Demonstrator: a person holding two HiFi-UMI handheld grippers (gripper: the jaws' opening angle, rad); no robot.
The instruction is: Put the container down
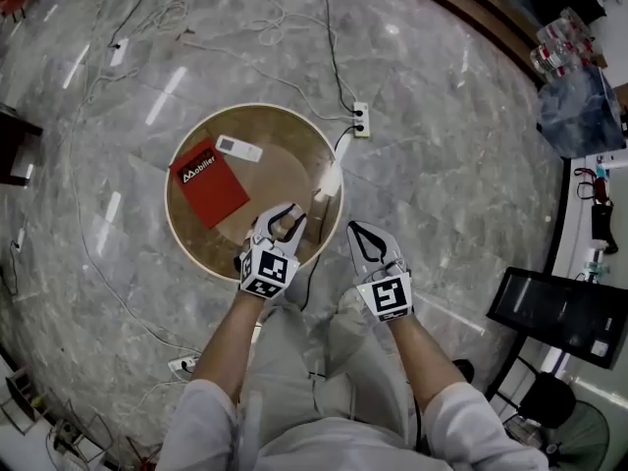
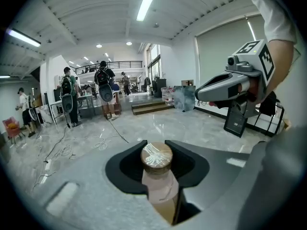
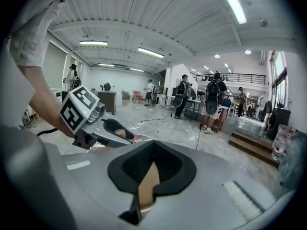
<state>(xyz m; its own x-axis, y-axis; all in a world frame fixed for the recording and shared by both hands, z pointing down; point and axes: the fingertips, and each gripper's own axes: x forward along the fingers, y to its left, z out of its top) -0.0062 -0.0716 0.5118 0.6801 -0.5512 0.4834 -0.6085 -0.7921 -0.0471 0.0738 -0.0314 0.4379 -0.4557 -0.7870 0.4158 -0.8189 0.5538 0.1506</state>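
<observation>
- The person's forearms (image 1: 231, 337) are nearest, reaching out over pale trousers, with a marker cube on the back of each gripper.
- The left gripper (image 1: 285, 216) is over the near rim of the round wooden table (image 1: 294, 150). Its jaws are part-way apart and clamp the container (image 2: 156, 158) from both sides.
- The container has a round brown lid with a shiny top and a pale pinkish body. It stands upright between the jaws. No view shows whether its base touches the tabletop.
- The right gripper (image 1: 359, 232) is just right of the left one, beyond the table's near-right edge, above the marble floor. Its jaw tips are pressed together with nothing between them.
- On the left of the table lies a red book (image 1: 209, 183), and a white flat device (image 1: 239, 148) lies just beyond it.
- A power strip (image 1: 359, 119) sits on the floor at the table's far-right edge, with cables trailing away.
</observation>
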